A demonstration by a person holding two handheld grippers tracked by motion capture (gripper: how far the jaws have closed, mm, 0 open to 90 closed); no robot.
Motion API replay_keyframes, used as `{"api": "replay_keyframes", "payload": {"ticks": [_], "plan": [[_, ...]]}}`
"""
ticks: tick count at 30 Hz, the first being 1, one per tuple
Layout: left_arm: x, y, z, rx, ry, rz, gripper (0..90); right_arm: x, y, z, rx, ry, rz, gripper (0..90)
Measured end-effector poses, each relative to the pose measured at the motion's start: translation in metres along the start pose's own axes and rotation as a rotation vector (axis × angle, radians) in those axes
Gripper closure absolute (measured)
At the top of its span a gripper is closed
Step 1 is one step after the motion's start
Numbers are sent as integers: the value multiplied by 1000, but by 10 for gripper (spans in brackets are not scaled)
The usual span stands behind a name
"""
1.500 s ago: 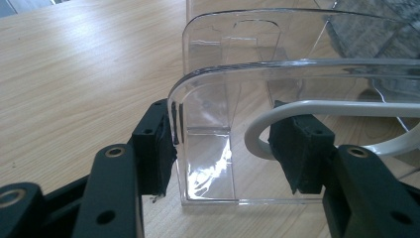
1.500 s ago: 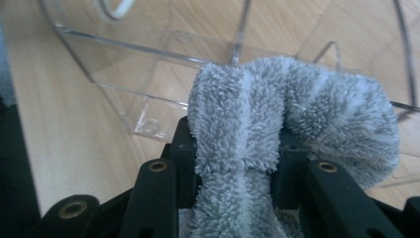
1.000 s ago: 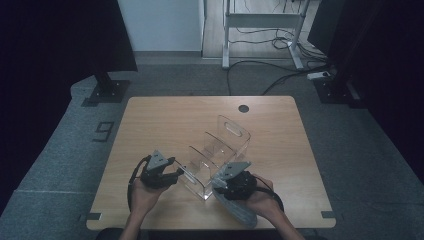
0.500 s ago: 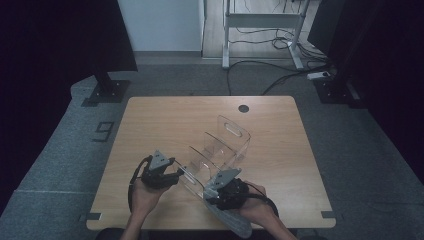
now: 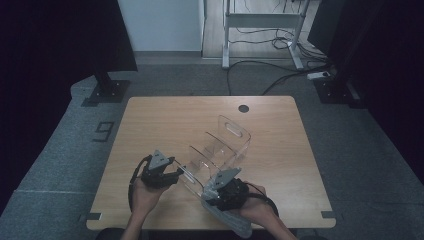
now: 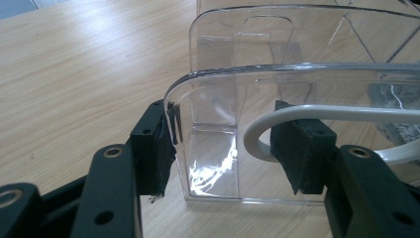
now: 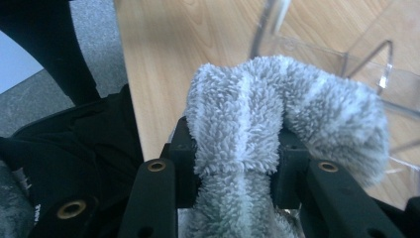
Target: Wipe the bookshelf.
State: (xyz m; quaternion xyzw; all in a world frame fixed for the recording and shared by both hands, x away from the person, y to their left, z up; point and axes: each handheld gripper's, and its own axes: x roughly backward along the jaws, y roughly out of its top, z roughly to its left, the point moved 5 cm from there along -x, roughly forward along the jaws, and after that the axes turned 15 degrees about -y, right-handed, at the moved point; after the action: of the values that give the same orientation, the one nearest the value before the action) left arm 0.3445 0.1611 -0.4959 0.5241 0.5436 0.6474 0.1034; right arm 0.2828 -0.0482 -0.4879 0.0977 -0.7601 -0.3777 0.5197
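Grey cloth (image 7: 257, 129) in right claw (image 7: 236, 163)

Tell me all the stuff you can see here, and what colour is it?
Table: one, light wood, middle of the floor.
Organizer: one, clear plastic with dividers and a handle slot, on the table, its near end between the two grippers.
Cloth: one, fluffy grey with paler stripes, pinched in the right gripper by the organizer.
Floor: grey carpet, all around.
Desk frame: one, pale metal, at the back, cables under it.
Left gripper: one, black, jaws either side of the organizer's corner wall.
Right gripper: one, black, shut on the cloth.
Hands: two, at the near edge.
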Motion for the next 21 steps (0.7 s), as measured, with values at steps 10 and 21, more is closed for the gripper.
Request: {"api": "replay_keyframes", "payload": {"ticks": [10,21], "plan": [[4,-1,9,2,46,-11,411,11,-17,-39,-82,-90,27,622],[6,-3,15,26,19,-18,434,25,-38,-79,-162,-206,71,618]]}}
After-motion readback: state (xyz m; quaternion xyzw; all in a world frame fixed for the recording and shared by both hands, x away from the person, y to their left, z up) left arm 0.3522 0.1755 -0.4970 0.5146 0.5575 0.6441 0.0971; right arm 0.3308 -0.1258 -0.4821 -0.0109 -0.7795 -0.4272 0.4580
